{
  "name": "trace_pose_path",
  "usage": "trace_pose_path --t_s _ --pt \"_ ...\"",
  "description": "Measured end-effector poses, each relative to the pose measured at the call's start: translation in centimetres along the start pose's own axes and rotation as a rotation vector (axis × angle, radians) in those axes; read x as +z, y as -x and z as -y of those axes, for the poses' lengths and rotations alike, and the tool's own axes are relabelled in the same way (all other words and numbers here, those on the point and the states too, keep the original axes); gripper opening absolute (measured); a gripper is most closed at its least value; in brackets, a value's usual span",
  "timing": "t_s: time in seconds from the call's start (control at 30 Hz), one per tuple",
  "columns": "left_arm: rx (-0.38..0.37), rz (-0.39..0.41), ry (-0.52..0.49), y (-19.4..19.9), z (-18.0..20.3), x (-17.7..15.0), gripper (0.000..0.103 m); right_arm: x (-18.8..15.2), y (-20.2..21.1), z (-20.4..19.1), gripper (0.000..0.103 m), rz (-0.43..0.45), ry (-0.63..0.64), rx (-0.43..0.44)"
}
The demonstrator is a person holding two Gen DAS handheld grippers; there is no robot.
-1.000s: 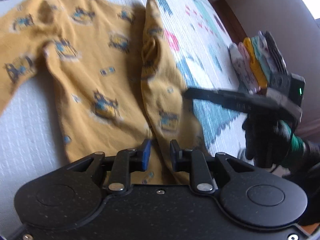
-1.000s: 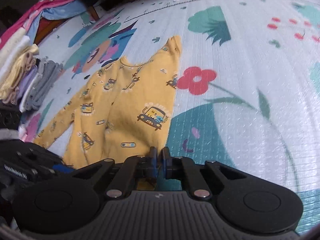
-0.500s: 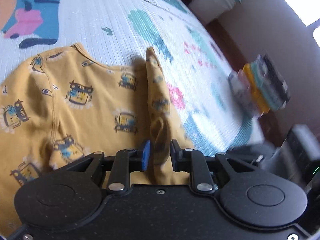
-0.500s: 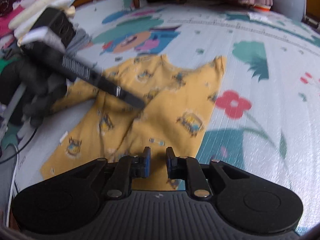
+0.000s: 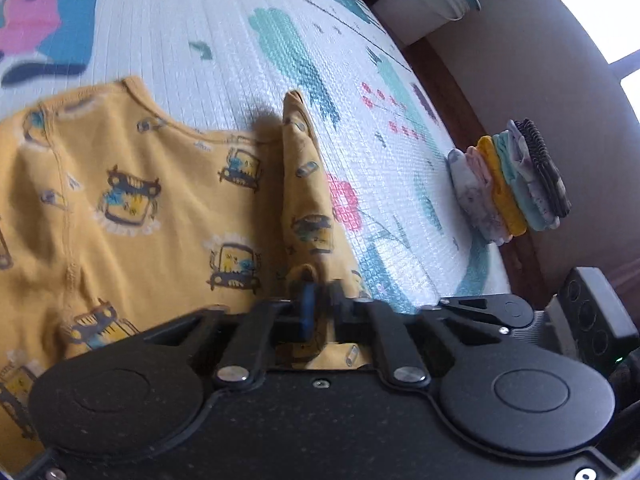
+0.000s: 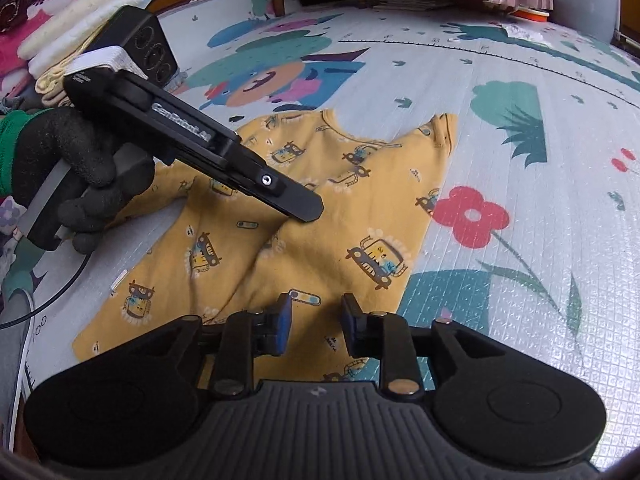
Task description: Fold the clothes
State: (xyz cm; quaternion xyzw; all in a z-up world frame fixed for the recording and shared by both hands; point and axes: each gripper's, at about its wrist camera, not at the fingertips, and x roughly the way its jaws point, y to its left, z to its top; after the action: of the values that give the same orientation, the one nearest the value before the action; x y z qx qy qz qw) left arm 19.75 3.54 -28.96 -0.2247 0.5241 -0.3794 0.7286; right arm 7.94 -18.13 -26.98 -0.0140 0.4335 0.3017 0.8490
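Observation:
A yellow long-sleeved shirt (image 5: 140, 200) printed with cartoon cars lies spread on the play mat. One side of it stands up as a ridge (image 5: 304, 184). My left gripper (image 5: 320, 296) is shut on the near end of that ridge, with cloth pinched between the pads. In the right wrist view the same shirt (image 6: 360, 208) lies under the left gripper (image 6: 308, 208), which a gloved hand (image 6: 80, 160) holds slanting down onto the cloth. My right gripper (image 6: 314, 312) hovers over the shirt's near hem. Its jaws are opening and nothing is between them.
The patterned play mat (image 6: 520, 100) stretches far beyond the shirt. A stack of folded clothes (image 5: 512, 184) sits at its right edge by a wall. A pile of loose garments (image 6: 60, 28) lies at the far left. A white bin (image 5: 432, 0) stands at the back.
The left gripper slid along the raised fold and closed on it. The right gripper rolled, and its jaws went from nearly closed to spread apart.

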Motion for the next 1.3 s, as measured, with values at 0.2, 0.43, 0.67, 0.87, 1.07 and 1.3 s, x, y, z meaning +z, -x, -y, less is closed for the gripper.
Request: trace_pose_path --t_s 0.2,0.43,0.67,0.87,1.07,1.3 --pt "-0.064 0.112 0.169 3.3 -2.7 -1.2 0.002 -0.1 0.1 0.6 0.032 0.003 -0.045 0.021" --pt "-0.019 0.109 0.146 3.2 -2.5 -0.5 0.002 0.2 0.4 0.8 0.032 0.009 -0.09 0.011" --pt "0.013 0.065 0.021 2.0 -0.9 0.4 0.007 1.2 0.6 2.4 0.032 0.063 -0.094 -0.006" --pt "0.037 0.044 -0.056 1.6 0.2 -0.1 0.007 2.2 -0.5 3.9 0.032 0.039 -0.09 0.004" --pt "0.057 0.023 -0.081 0.9 0.3 0.2 0.007 1.8 -0.8 4.3 0.032 0.026 -0.099 0.012" --pt "0.079 -0.024 -0.165 0.0 1.2 1.1 0.007 1.9 -0.9 4.2 0.032 0.028 -0.075 0.02"
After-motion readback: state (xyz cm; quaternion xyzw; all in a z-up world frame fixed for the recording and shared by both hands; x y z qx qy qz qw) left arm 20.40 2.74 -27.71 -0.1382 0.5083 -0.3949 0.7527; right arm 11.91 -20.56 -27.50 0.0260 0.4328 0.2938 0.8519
